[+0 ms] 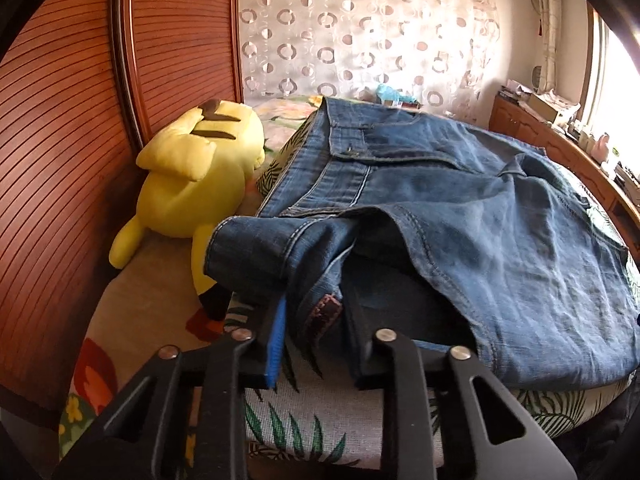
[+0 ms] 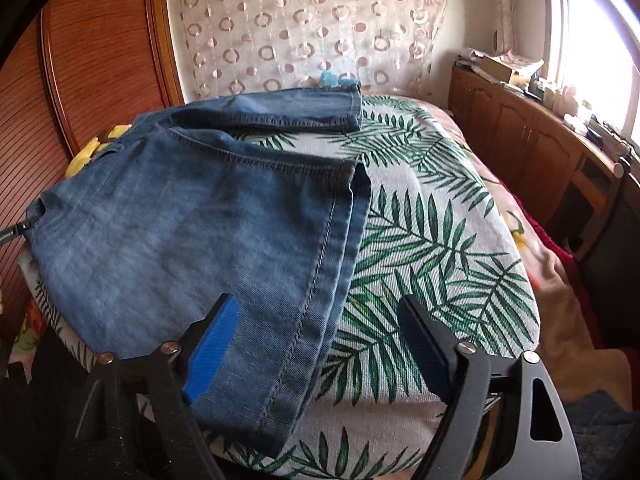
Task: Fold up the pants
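Left gripper [image 1: 316, 332] pinches the near waistband corner of jeans [image 2: 192, 216] spread on leaf-print cushion [image 2: 432, 240]. Right gripper [image 2: 320, 344] gapes over the near hem. Denim: soft, weighty, grippy; take doubled hem edges.

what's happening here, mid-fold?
A person with two handheld grippers is folding blue jeans on a leaf-print cushion. The left gripper is clamped on denim at the waist end. The right gripper stands open around the leg hems, not gripping. A yellow plush toy lies beside the jeans.
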Demonstrator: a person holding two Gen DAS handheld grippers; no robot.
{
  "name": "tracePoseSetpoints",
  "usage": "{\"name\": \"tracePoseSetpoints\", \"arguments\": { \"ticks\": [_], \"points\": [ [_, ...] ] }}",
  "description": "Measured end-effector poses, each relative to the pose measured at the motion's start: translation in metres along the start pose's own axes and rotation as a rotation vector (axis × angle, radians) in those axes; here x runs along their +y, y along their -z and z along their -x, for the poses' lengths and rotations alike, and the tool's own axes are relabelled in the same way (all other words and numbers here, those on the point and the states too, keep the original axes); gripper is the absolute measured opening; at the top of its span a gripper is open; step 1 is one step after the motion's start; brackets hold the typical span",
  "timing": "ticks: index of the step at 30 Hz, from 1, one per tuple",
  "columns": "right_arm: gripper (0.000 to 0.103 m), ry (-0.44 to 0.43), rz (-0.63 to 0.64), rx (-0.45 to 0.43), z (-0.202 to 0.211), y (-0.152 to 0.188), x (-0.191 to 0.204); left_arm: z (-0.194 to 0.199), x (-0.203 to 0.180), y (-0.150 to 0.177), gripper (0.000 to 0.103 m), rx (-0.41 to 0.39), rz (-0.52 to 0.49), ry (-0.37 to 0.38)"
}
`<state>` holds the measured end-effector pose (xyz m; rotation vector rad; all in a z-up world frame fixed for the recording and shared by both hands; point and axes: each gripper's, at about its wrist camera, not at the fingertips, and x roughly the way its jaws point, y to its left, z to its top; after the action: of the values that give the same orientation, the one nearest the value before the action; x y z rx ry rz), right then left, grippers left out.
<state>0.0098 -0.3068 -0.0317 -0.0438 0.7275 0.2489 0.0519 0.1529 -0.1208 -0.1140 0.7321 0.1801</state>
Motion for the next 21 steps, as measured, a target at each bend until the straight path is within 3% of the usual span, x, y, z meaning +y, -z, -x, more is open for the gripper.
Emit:
{"name": "tracePoseSetpoints", "arguments": {
  "ticks": [8, 12, 16, 21],
  "points": [
    [0.052, 0.0, 0.028, 0.029, -0.003, -0.004, 0.003, 0.019, -0.008, -0.019, 0.02, -0.077, -0.007, 0.028],
    [0.025, -0.045, 0.019, 0.038, -0.004, -0.007, 0.001, 0.022, -0.014, -0.026, 0.018, -0.096, -0.031, 0.018],
    [0.008, -0.094, 0.008, 0.045, -0.005, -0.011, -0.002, 0.028, -0.017, -0.037, 0.018, -0.126, -0.031, 0.044],
    [0.006, -0.112, 0.046, -0.003, 0.007, -0.022, 0.004, 0.042, -0.033, -0.058, 0.017, -0.188, -0.066, 0.066]
  ]
}}
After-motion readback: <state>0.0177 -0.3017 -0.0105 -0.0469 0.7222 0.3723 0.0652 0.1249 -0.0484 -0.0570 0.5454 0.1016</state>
